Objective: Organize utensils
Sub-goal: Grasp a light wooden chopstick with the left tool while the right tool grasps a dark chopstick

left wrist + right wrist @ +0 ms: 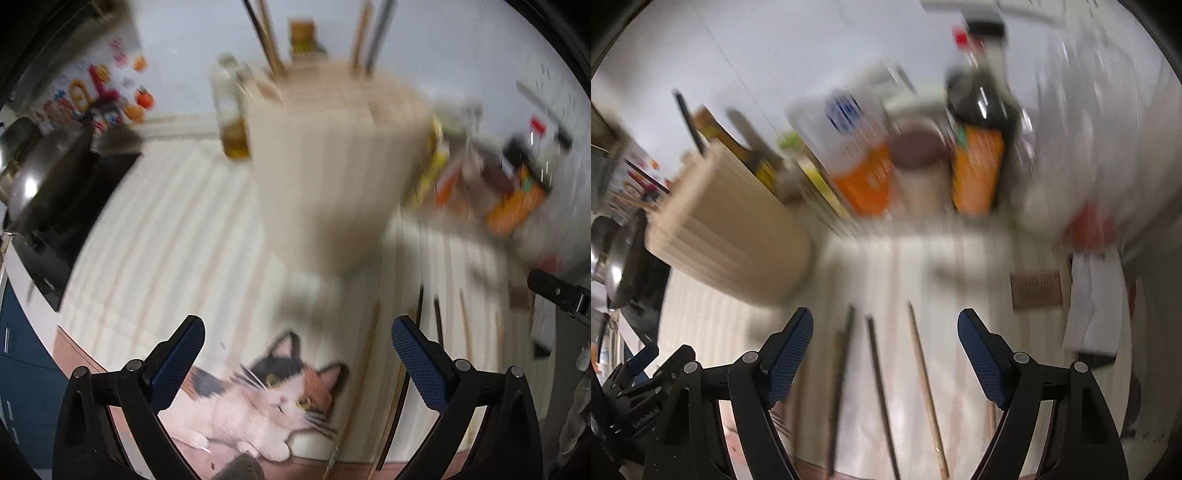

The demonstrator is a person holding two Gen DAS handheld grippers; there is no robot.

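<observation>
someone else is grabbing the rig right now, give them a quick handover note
Left hand-held gripper: open, empty, over the cat-print mat.
Right hand-held gripper: open, empty, above the loose chopsticks.
Wooden holder stands upright on the mat; a few sticks already stand in it.
Left to do: several chopsticks lie flat on the mat, dark and light ones. Probably pick them up and drop them into the holder. Both views are blurred.

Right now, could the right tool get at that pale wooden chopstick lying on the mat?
Probably yes. The right tool is open and empty, and the pale wooden chopstick lies on the striped mat directly between its fingers, with nothing over it. The dark chopsticks beside it lie apart.
</observation>
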